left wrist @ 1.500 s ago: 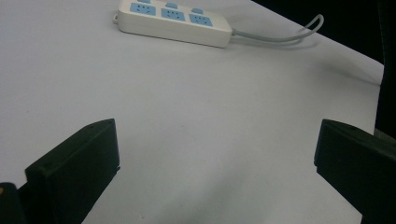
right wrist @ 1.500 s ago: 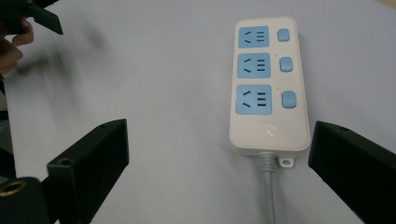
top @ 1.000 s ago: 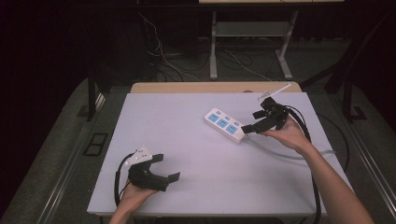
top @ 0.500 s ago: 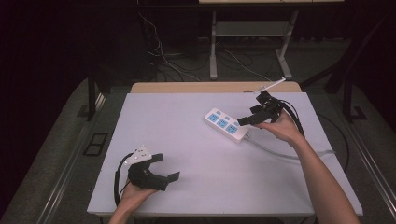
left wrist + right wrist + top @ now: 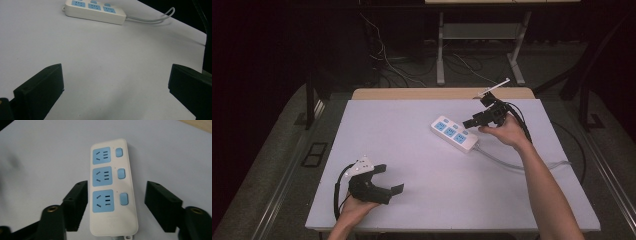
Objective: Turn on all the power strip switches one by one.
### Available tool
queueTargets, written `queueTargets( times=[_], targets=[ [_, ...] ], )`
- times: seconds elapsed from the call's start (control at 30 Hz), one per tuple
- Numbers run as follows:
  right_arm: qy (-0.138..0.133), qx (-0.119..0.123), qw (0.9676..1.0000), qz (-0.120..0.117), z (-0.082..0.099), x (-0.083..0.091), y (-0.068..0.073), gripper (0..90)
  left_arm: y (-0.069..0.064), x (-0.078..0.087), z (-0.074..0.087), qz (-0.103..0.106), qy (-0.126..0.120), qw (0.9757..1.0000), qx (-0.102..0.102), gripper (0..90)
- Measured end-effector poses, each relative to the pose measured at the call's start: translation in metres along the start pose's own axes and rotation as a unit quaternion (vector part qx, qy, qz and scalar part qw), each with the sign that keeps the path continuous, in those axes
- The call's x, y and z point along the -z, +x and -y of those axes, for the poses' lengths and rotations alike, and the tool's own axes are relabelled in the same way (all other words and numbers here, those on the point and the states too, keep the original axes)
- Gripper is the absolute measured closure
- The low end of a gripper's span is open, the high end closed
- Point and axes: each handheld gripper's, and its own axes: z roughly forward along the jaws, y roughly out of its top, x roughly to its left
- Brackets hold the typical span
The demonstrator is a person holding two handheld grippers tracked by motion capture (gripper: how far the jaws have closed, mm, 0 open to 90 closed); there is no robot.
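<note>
A white power strip [image 5: 454,133] with three blue sockets and three blue switches lies flat at the table's right rear, also seen in the left gripper view [image 5: 93,10]. My right gripper [image 5: 471,123] hovers over its cable end. In the right gripper view the strip [image 5: 110,187] lies lengthwise between the jaws of the right gripper [image 5: 116,195], which have just been closing; a gap remains on each side, so the pads are not pressing it. My left gripper [image 5: 391,179] rests open near the front left edge with nothing in it [image 5: 115,85].
The strip's grey cable [image 5: 512,162] curves away over the light grey table [image 5: 412,150] to its right edge. Behind the table stand a wooden ledge [image 5: 412,93], a metal frame and loose floor cables in the dark.
The right gripper has moved left and slightly down onto the strip's cable end, and its jaws have narrowed around the strip. The left gripper has not moved.
</note>
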Motion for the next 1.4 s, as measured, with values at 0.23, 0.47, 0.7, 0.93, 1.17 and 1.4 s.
queueTargets(
  times=[0.23, 0.47, 0.7, 0.93, 1.17, 1.4],
  targets=[
    [0.011, -0.01, 0.9999, -0.003, 0.003, -0.01, -0.008, 57.3, 0.001, 0.001, 0.0, -0.001, -0.001, 1.0, 0.002, 0.0],
    [0.007, -0.027, 0.9994, -0.023, 0.005, -0.016, -0.014, 78.6, 0.002, 0.001, 0.0, -0.001, -0.002, 1.0, 0.002, 0.0],
    [0.01, -0.017, 0.9996, -0.019, 0.005, -0.02, -0.016, 89.8, 0.002, 0.001, 0.0, 0.002, -0.004, 1.0, 0.001, 0.0],
    [0.004, -0.017, 0.9995, -0.026, 0.007, -0.027, -0.023, 89.8, 0.003, 0.001, 0.0, 0.002, -0.006, 1.0, 0.002, 0.0],
    [0.011, -0.017, 0.9993, -0.032, 0.012, -0.036, -0.024, 89.8, 0.004, 0.001, -0.001, 0.001, -0.004, 1.0, 0.001, 0.0],
    [0.017, -0.017, 0.999, -0.037, 0.015, -0.045, -0.024, 89.9, 0.004, 0.001, -0.001, 0.003, -0.004, 1.0, -0.001, 0.0]
  ],
)
